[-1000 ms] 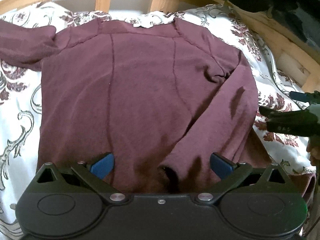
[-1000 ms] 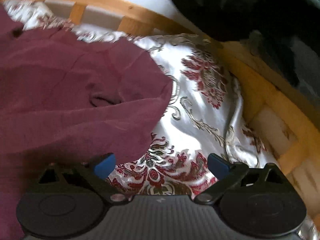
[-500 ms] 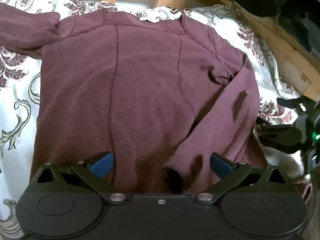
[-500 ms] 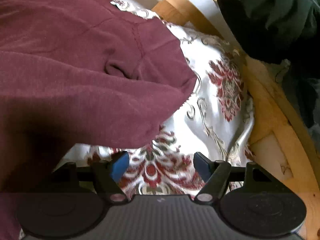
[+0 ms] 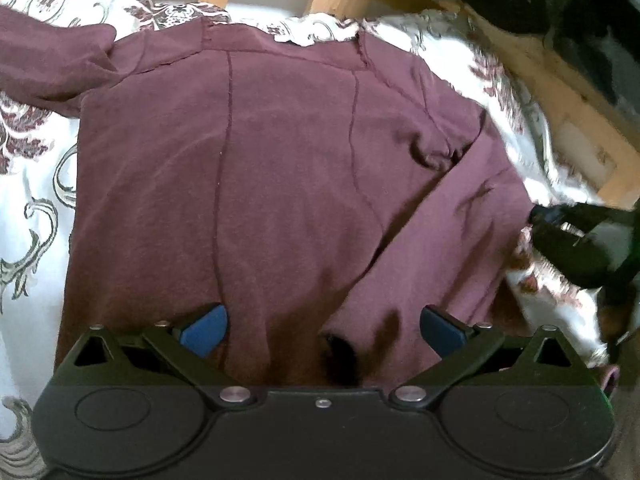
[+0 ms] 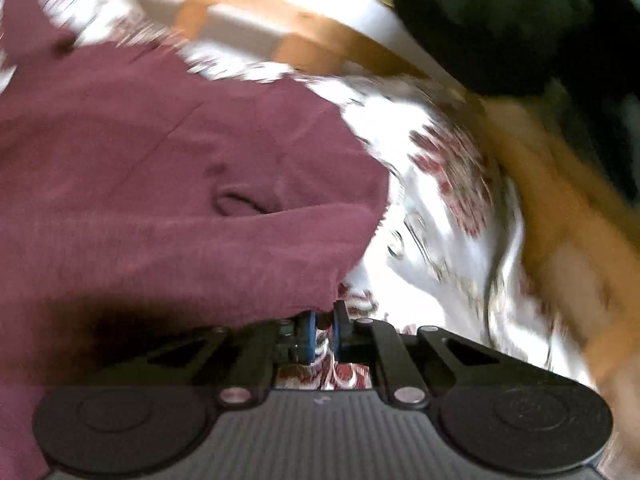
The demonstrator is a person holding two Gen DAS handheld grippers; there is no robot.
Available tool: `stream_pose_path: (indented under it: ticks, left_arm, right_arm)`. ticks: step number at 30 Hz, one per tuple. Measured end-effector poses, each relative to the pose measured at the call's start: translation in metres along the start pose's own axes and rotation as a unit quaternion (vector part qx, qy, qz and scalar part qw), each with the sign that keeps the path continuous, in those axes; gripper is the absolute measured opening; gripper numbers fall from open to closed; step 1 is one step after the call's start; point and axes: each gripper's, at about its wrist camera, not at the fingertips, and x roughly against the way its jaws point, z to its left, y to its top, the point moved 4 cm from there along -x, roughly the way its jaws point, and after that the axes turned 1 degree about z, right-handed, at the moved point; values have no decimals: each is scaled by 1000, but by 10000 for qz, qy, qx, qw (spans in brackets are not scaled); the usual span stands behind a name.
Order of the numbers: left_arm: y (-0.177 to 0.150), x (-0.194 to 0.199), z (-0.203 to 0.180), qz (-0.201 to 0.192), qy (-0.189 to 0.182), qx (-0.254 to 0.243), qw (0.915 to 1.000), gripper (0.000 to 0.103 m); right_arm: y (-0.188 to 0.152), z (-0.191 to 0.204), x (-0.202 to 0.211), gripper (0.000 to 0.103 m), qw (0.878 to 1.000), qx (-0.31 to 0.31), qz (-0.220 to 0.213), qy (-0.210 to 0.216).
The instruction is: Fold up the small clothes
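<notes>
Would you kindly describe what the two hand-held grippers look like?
Both look alike. The left hand-held gripper has a wide black body with two round caps, black angled link arms on silver pivots, and blue pads. The right hand-held gripper has the same build, with a ribbed grey centre panel.

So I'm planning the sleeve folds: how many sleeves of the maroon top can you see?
2. One sleeve is folded diagonally over the maroon top, cuff near the hem. The other sleeve stretches out on the bedspread at upper left, its end out of frame.

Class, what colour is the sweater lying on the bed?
Maroon sweater, clearest in the left wrist view.
</notes>
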Motion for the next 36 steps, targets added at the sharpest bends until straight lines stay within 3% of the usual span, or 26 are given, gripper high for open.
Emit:
stream_pose_path:
  ticks: [5,8,9,13,17,20,24,26,27,31,36]
  left_arm:
    - [-4,-4,-9,83,215,-525,9984,102]
    - [-6,-4,-11,100,272,-683,9972,102]
    - [-6,-4,-10,105,274,-696,9971,102]
    - [-7,-3,-8,120,251,-646,9975,102]
    - [-8,-4,-9,134,269,-660,9974,102]
    - [-7,-4,-9,138,278,-684,9972,102]
    - [-7,-4,-9,140,276,-683,9972,102]
    - [-7,-5,-9,139,289,-697,9970,102]
    - [-7,-5,-10,140,296,-707,9970,102]
    - [-8,-4,-10,143,312,-727,9968,102]
    - [-4,1,-7,220,228,-603,9977,102]
  right_arm:
    - [-12,-32,-14,8,9870,-1432,605,403]
    - [-18,-40,-17,10,9774,-1878,759,597]
    - [-19,-41,-15,11,9778,-1855,816,531]
    - [-24,-38,3,42,9870,-1373,830,140]
    - [-21,-44,17,55,9897,-1251,576,-385]
    - [-16,-49,16,68,9879,-1463,335,-382]
    - [-8,-42,-6,73,9901,-1330,384,-249]
    - [-9,-35,-17,84,9916,-1170,518,-214]
    - [-10,-32,-21,85,9921,-1089,574,-244]
    - [-12,-26,-21,87,9937,-867,614,-351]
    - [-13,-29,-9,95,9929,-1036,490,-331]
